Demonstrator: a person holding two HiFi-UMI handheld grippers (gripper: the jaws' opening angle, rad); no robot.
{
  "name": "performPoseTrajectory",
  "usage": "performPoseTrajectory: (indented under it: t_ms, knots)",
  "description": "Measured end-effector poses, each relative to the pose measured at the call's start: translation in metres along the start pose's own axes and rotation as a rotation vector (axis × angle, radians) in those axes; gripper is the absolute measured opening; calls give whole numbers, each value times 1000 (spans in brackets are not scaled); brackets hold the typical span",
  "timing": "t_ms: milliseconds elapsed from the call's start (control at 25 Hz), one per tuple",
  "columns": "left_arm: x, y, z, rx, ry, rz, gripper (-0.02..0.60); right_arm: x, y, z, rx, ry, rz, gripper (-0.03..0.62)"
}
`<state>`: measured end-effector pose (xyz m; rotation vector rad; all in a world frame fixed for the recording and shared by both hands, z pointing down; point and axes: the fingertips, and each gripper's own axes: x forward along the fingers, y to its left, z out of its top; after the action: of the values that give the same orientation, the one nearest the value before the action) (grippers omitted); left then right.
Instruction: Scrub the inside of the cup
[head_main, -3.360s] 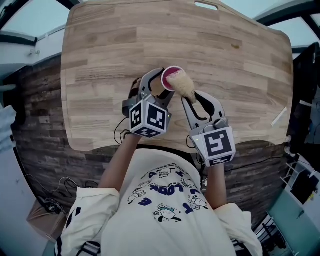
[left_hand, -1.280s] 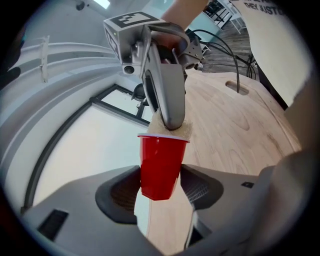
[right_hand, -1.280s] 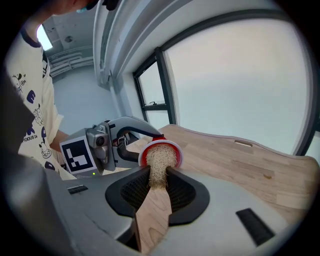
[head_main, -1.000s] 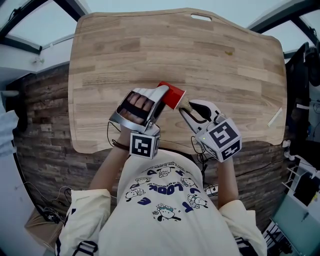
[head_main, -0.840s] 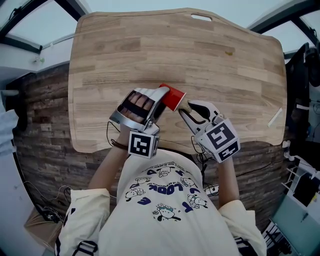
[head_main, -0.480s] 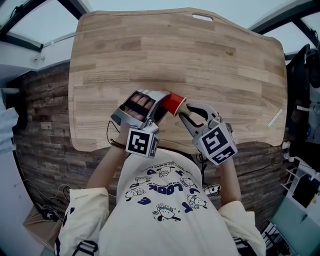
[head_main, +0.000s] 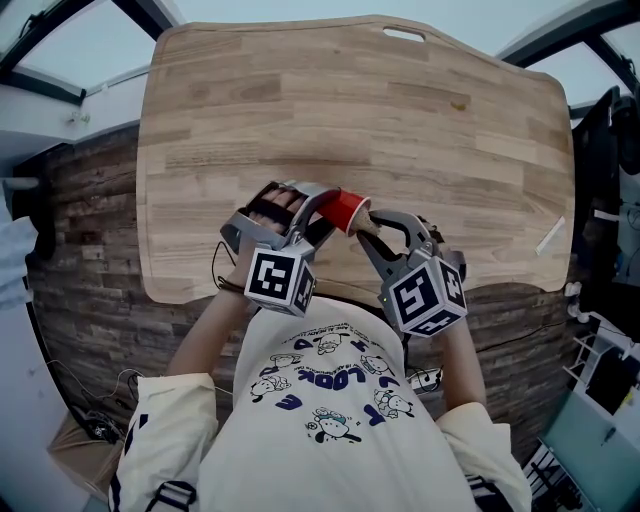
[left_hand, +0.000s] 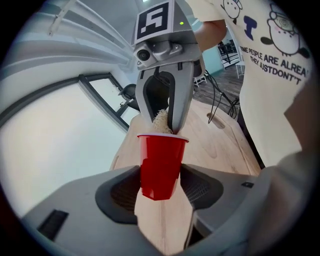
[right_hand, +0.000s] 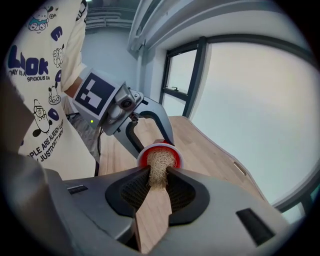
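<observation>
Since a second ago I have rolled the left gripper (head_main: 322, 213) and right gripper (head_main: 372, 228), and the cup (head_main: 346, 211) is nearer my chest, above the table (head_main: 250, 110). Left gripper view: jaws clamp the red cup. Right gripper view: jaws pinch the scrubber (right_hand: 159, 167), its tip inside the cup's mouth.

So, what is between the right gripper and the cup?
A tan scrubber: the right gripper clamps one end, the other enters the cup. The right gripper view shows it.

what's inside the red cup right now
A fibrous scrubber, gripped by the right claw, fills the mouth of the red cup. It covers the bottom and most of the inner wall, so anything else inside is hidden.
</observation>
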<state>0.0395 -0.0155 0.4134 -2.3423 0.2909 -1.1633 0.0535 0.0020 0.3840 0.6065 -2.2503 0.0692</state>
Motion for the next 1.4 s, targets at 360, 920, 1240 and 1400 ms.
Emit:
performPoseTrajectory:
  t_ms: [360,920,1240,1400]
  knots:
    - [1,-6,-4,-130,-35,-154,272,2,5,1,-236,70,-71,91]
    - [-8,-10,-7,-350,-57,-361,268,-1,14,12,-646,93,-191,91]
    - [-13,-31,-10,-364,-38,-528,268,2,27,11,-815,79,-161,91]
    - [-16,-42,-12,-337,-6,-606,268,2,34,13,-953,62,-172,91]
